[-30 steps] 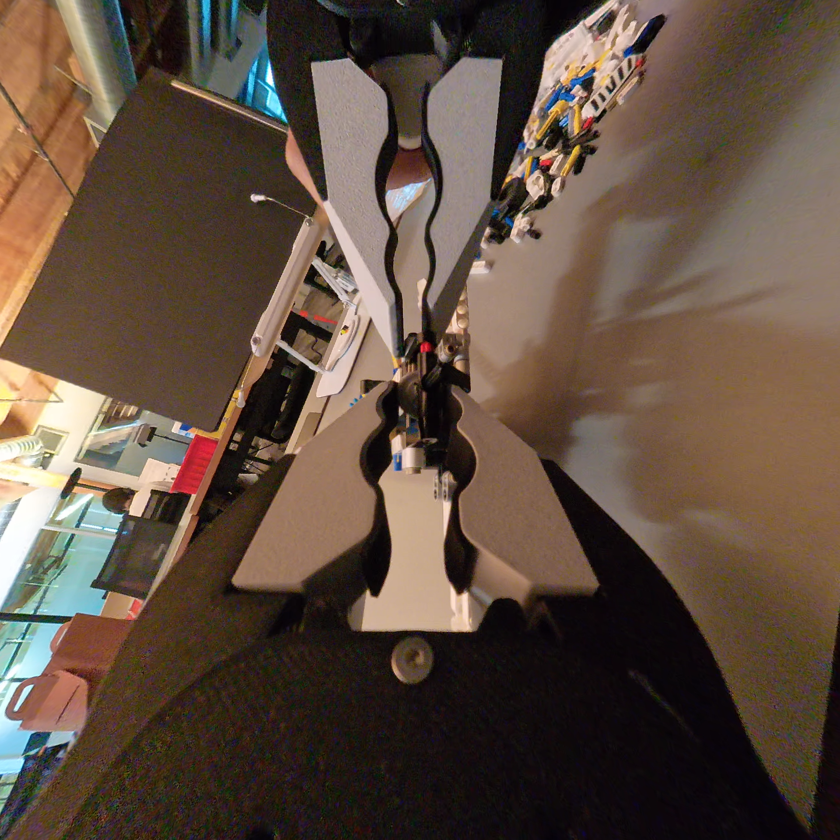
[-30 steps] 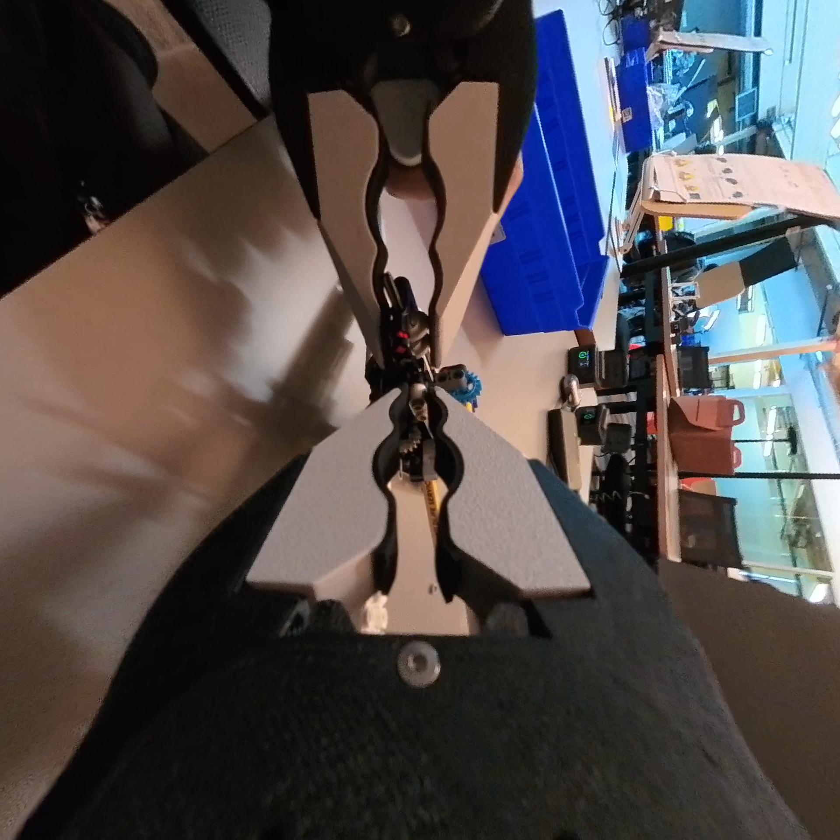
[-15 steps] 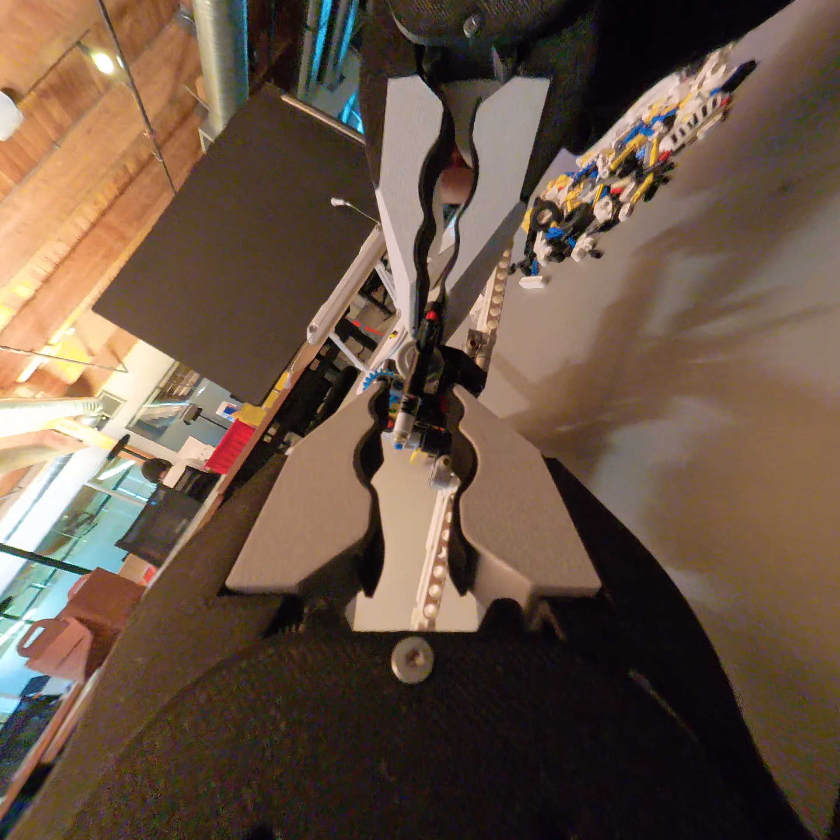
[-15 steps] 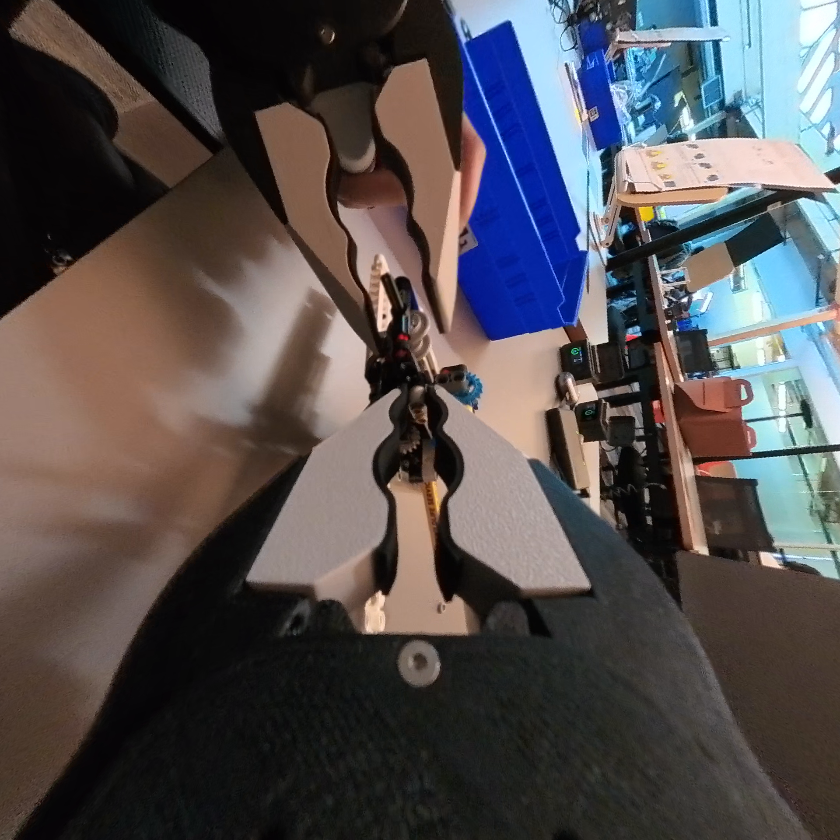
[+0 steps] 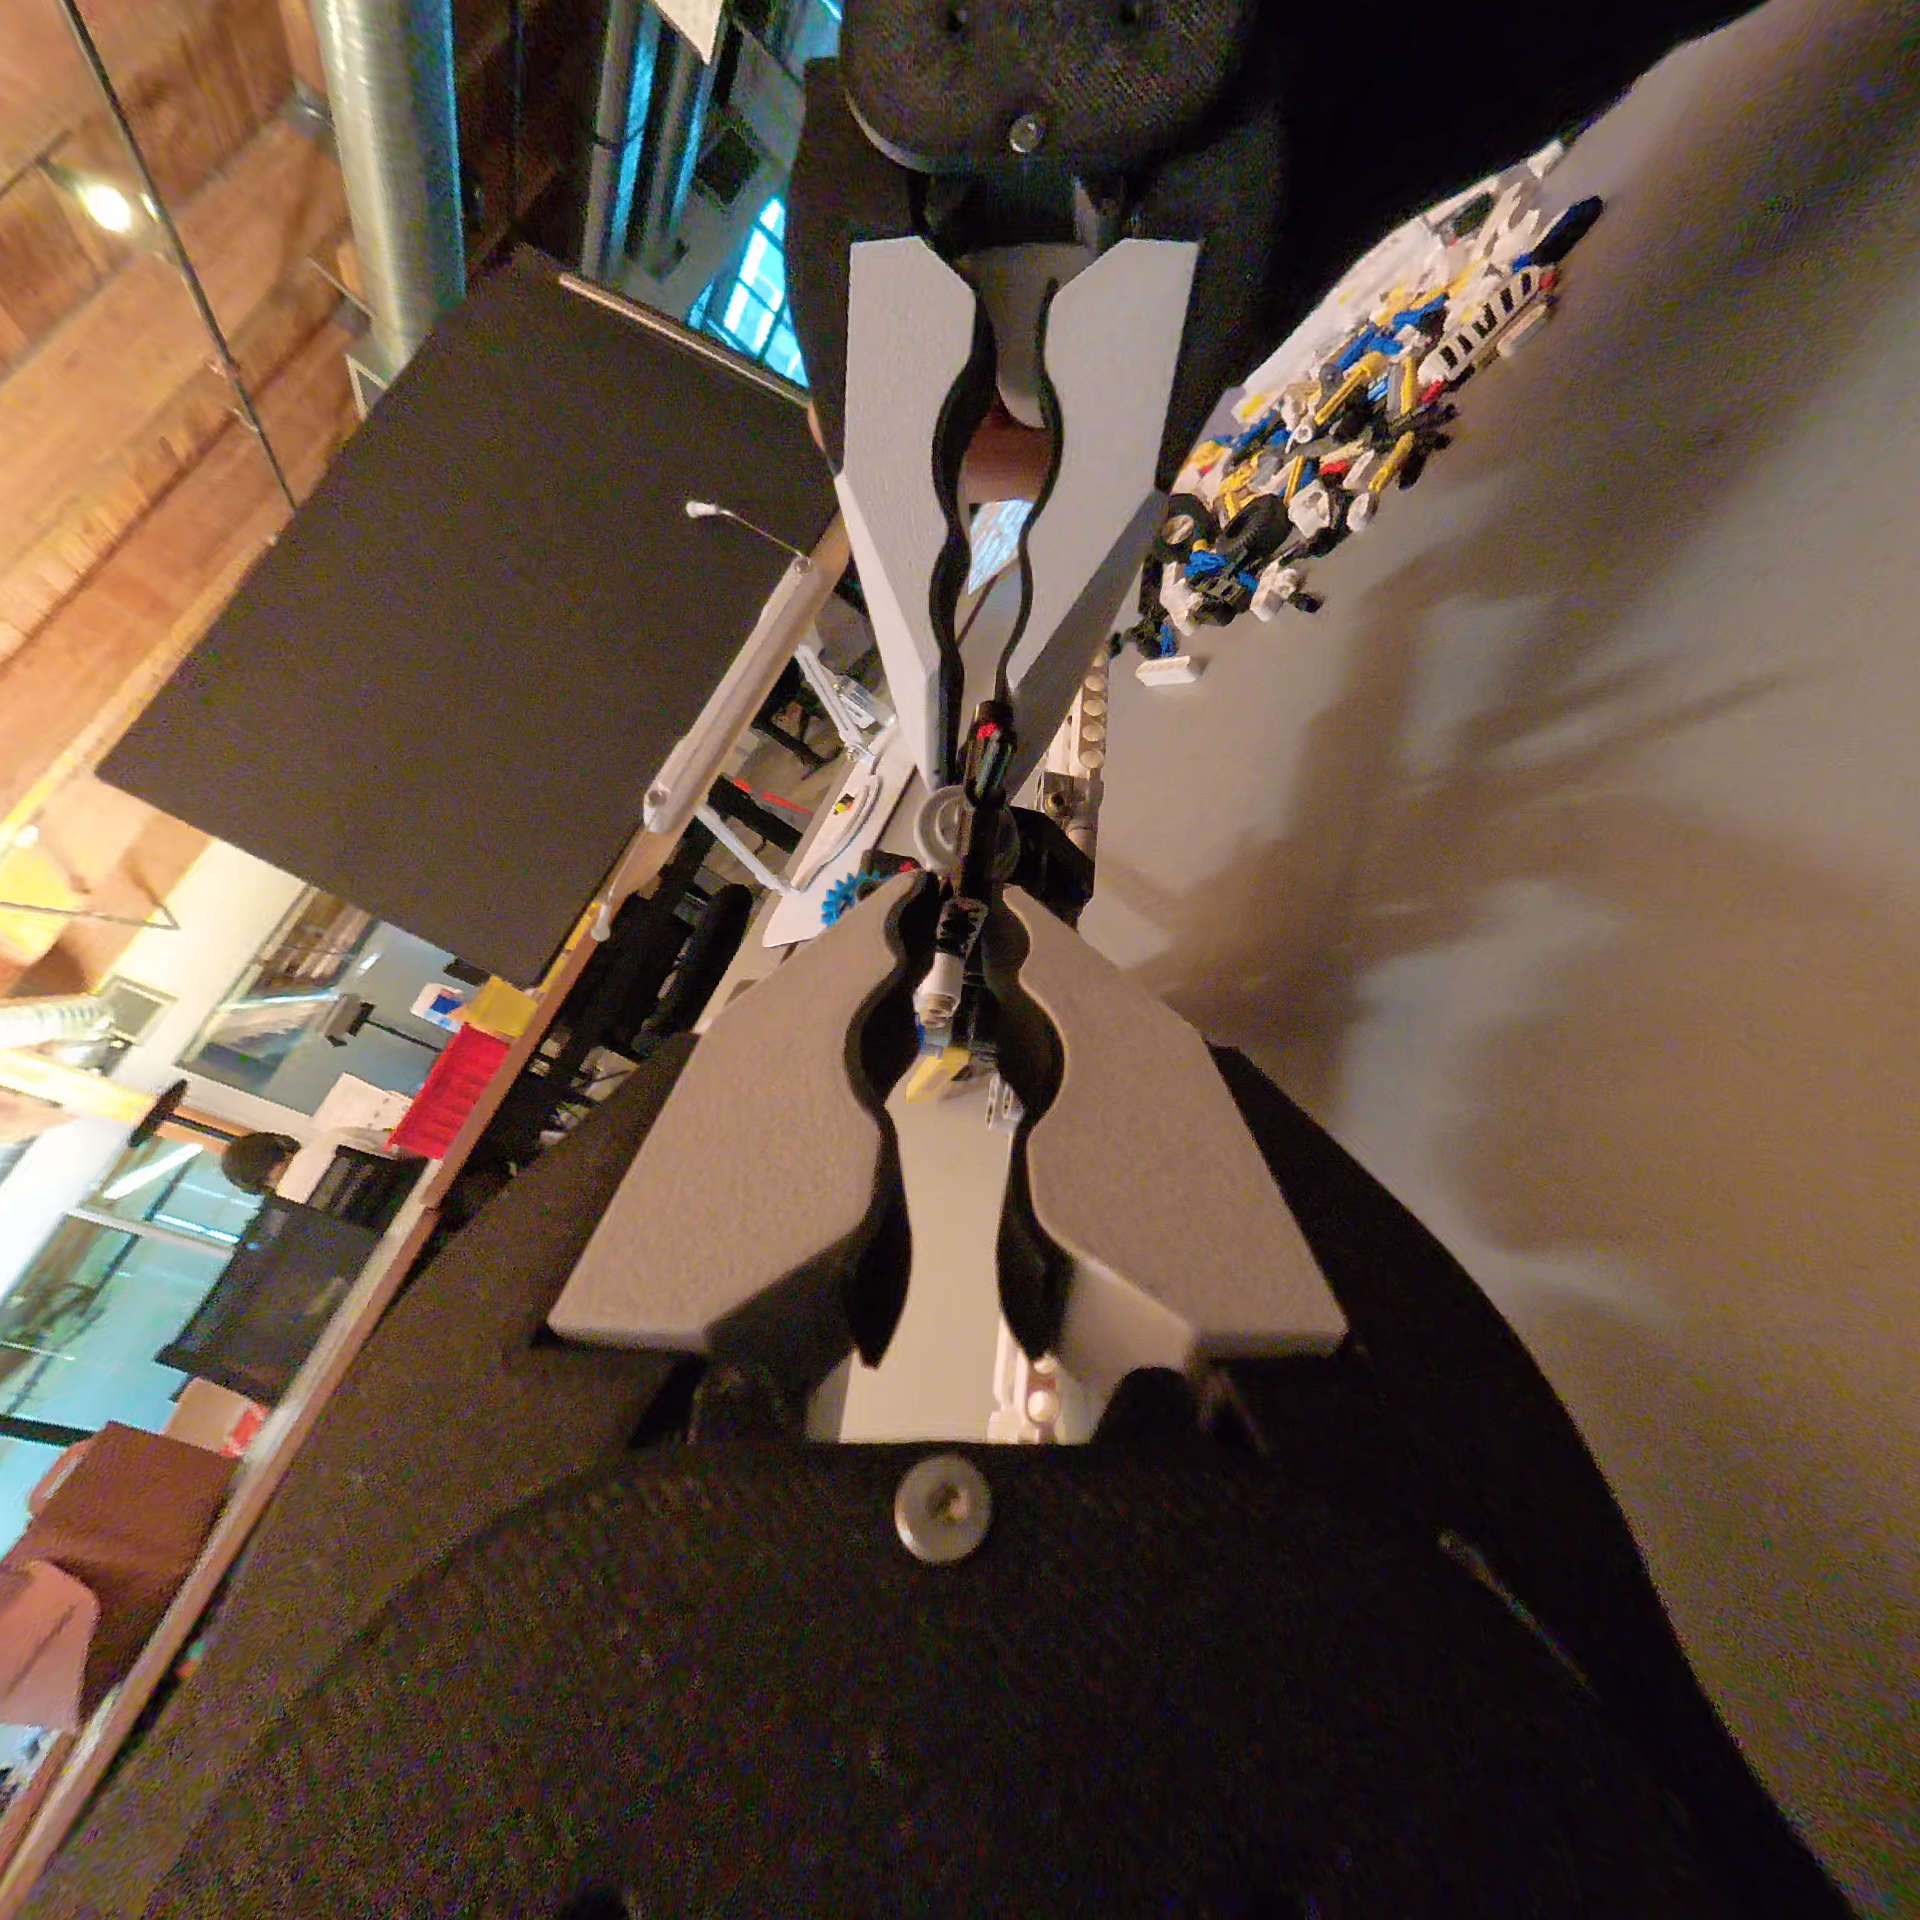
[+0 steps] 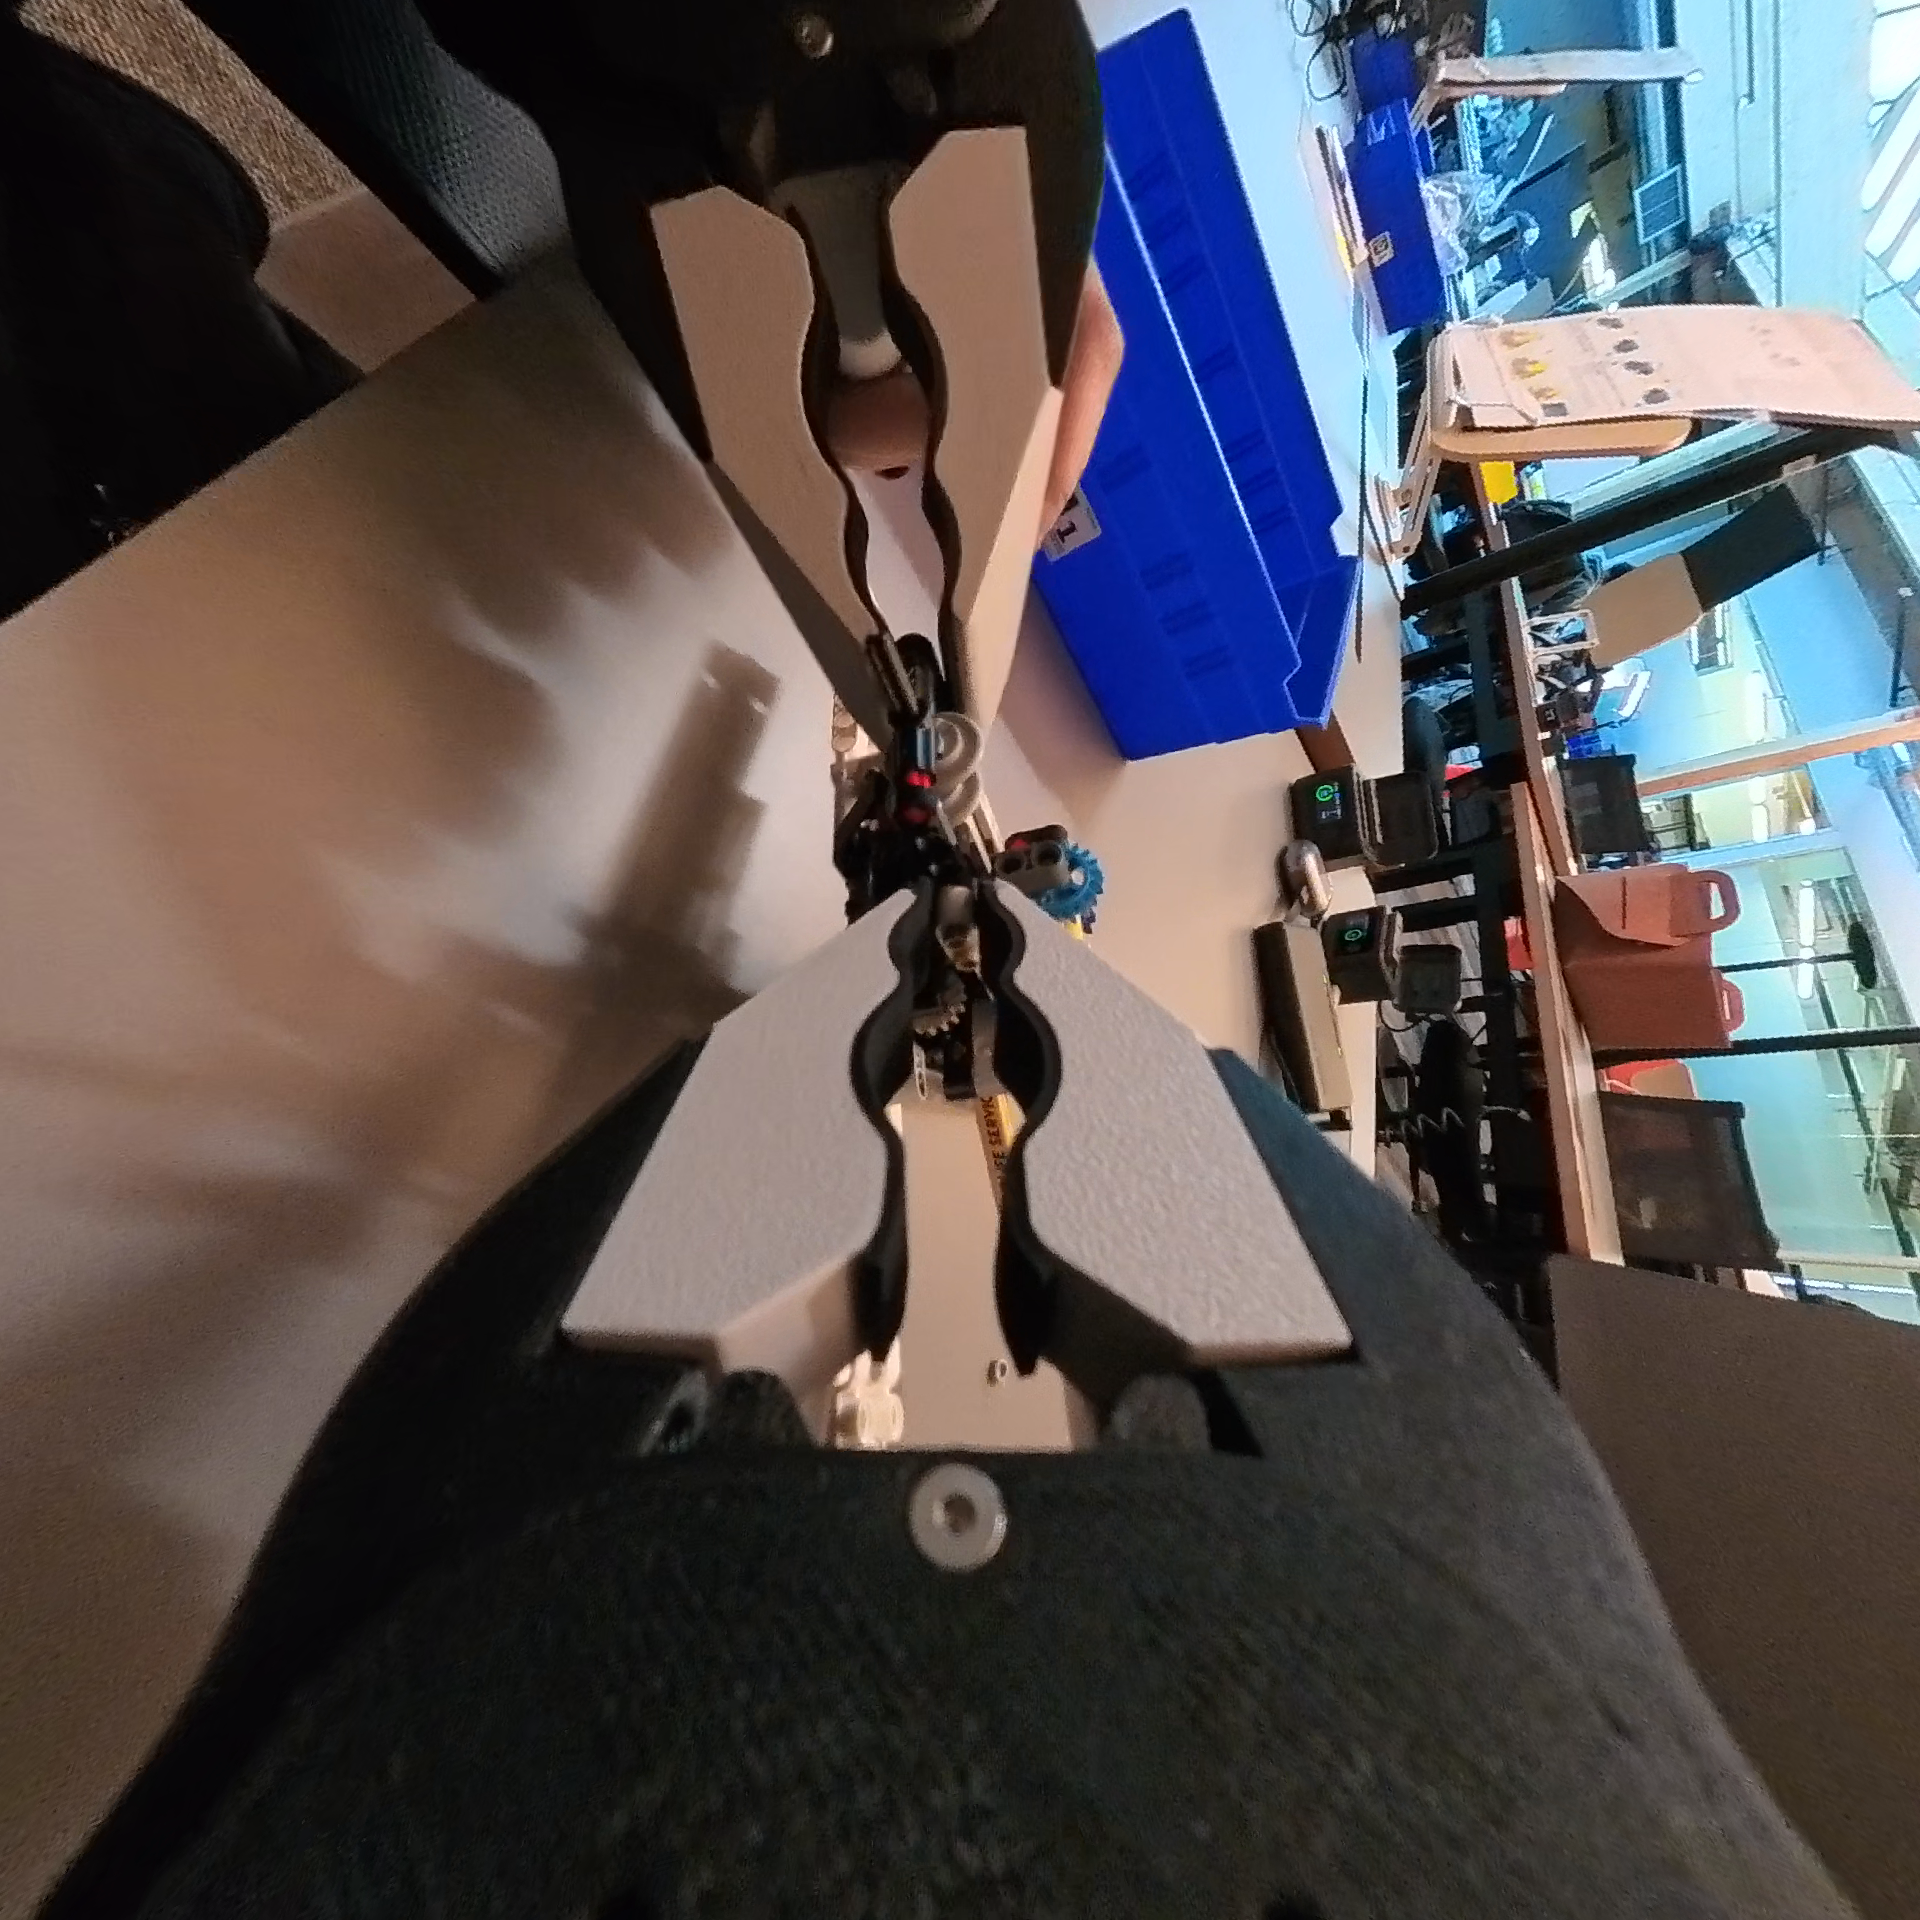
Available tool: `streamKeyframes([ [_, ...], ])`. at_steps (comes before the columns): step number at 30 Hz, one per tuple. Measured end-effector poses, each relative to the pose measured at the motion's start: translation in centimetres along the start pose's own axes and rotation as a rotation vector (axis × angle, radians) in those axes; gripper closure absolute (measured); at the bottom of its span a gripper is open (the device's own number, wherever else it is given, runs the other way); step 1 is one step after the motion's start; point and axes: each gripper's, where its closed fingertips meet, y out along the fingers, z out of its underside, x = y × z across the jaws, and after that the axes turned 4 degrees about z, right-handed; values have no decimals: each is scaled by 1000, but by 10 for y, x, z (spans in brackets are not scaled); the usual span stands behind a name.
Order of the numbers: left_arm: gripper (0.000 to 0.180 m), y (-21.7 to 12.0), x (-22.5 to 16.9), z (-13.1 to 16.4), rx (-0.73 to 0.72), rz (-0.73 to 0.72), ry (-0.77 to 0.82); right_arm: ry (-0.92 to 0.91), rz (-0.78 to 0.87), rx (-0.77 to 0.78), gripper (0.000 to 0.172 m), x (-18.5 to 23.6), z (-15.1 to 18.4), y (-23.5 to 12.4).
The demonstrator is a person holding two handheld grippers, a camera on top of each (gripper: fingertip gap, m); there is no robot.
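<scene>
A small toy-brick assembly [image 5: 966, 914] of black parts, with a grey wheel, red bits, a white pin and a yellow piece, hangs above the table between my two grippers, which face each other tip to tip. My left gripper [image 5: 961, 899] is shut on its near black end. It also shows from above in the right wrist view [image 6: 902, 665], pinching the assembly's far black end. My right gripper [image 6: 956, 904] is shut on the assembly [image 6: 914, 821] at the end with small gears. It also shows in the left wrist view [image 5: 977, 758].
A pile of loose toy bricks [image 5: 1340, 457] lies far off on the pale table [image 5: 1507, 831]. A white holed beam [image 5: 1091, 717] and a blue gear [image 6: 1070, 883] lie below the assembly. A blue bin [image 6: 1195, 416] stands behind. Shelves with small devices [image 6: 1330, 810] stand beyond the table's edge.
My left gripper stood wide open beside the assembly half a second ago and has come together again on its black end. My right gripper kept its hold throughout.
</scene>
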Motion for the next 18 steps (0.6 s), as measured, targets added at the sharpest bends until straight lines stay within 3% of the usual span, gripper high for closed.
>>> streamKeyframes([
  [4,175,-1,3,2,28,-30,36,43,-1,12,165,-4,0,0],
  [13,173,-2,7,3,69,-64,-54,124,-9,-29,166,-9,-3,-7],
  [18,172,0,5,-4,3,-51,-132,230,-38,-77,166,-6,-7,-18],
])
